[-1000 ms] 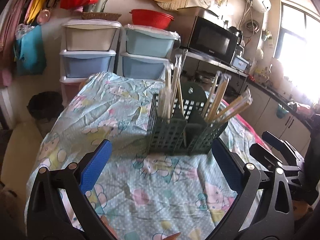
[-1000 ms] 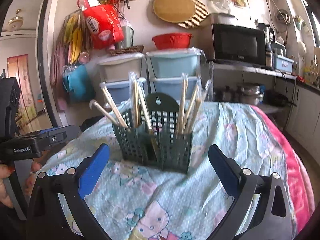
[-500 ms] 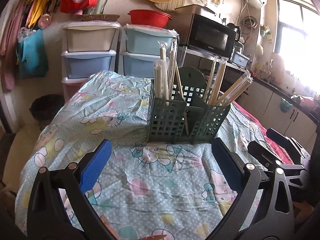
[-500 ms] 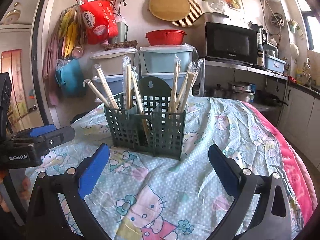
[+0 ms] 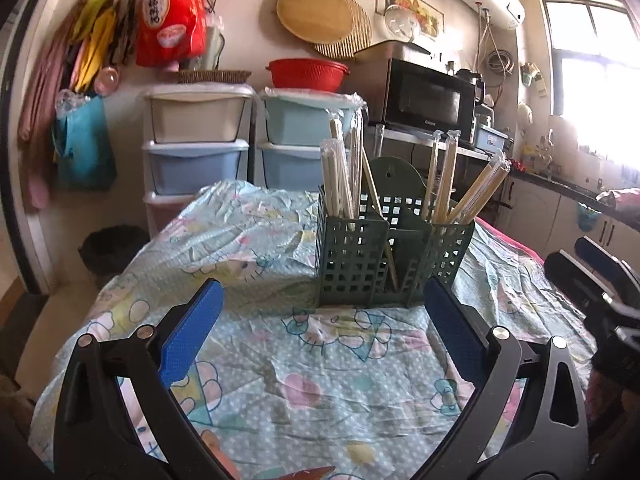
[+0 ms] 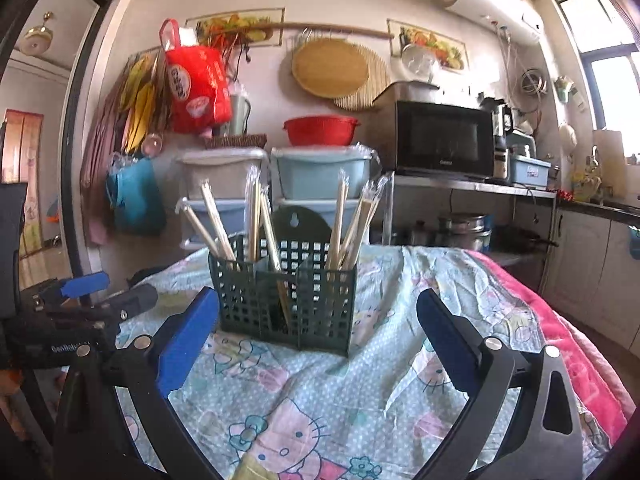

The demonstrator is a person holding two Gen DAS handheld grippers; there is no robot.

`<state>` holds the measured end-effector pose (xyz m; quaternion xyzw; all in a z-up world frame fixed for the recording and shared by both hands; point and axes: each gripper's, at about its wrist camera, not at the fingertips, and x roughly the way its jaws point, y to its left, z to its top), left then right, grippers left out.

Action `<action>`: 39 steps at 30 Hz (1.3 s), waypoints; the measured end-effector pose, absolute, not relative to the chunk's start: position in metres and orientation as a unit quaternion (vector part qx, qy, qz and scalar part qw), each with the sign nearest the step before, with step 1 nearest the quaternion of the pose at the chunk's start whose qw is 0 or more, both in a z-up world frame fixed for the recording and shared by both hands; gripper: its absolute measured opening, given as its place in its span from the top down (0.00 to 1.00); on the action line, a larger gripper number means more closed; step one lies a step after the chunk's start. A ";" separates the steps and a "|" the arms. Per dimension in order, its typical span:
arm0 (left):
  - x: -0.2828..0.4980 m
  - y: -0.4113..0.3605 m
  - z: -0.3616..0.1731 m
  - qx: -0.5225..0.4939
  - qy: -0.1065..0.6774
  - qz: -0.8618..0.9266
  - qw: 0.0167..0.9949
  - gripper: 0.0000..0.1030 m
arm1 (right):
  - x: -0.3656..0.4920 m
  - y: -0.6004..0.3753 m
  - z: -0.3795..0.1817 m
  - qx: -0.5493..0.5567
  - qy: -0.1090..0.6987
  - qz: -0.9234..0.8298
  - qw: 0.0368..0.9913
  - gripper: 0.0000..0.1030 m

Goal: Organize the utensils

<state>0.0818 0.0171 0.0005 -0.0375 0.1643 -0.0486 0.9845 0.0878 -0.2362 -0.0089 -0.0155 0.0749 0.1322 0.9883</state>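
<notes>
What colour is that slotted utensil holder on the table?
Dark green utensil holder, seen best from the right wrist view.

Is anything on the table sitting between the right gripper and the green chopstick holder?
Nothing visible. Only bare tablecloth lies between the open right gripper and the holder, which stands straight ahead with its chopsticks.

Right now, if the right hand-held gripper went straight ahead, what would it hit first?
Probably the green utensil caddy with wrapped chopsticks: it stands dead ahead between the open right hand-held gripper fingers, though depth is unclear.
</notes>
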 end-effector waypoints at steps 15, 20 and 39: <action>0.076 0.019 -0.002 -0.036 0.152 -0.048 0.987 0.10 | 0.086 -0.240 -0.013 -0.004 0.067 0.107 0.992 0.06; 0.076 0.019 -0.002 -0.036 0.152 -0.048 0.987 0.10 | 0.088 -0.240 -0.013 -0.003 0.069 0.106 0.992 0.06; 0.075 0.020 -0.002 -0.039 0.152 -0.047 0.987 0.10 | 0.088 -0.240 -0.015 -0.001 0.071 0.103 0.992 0.06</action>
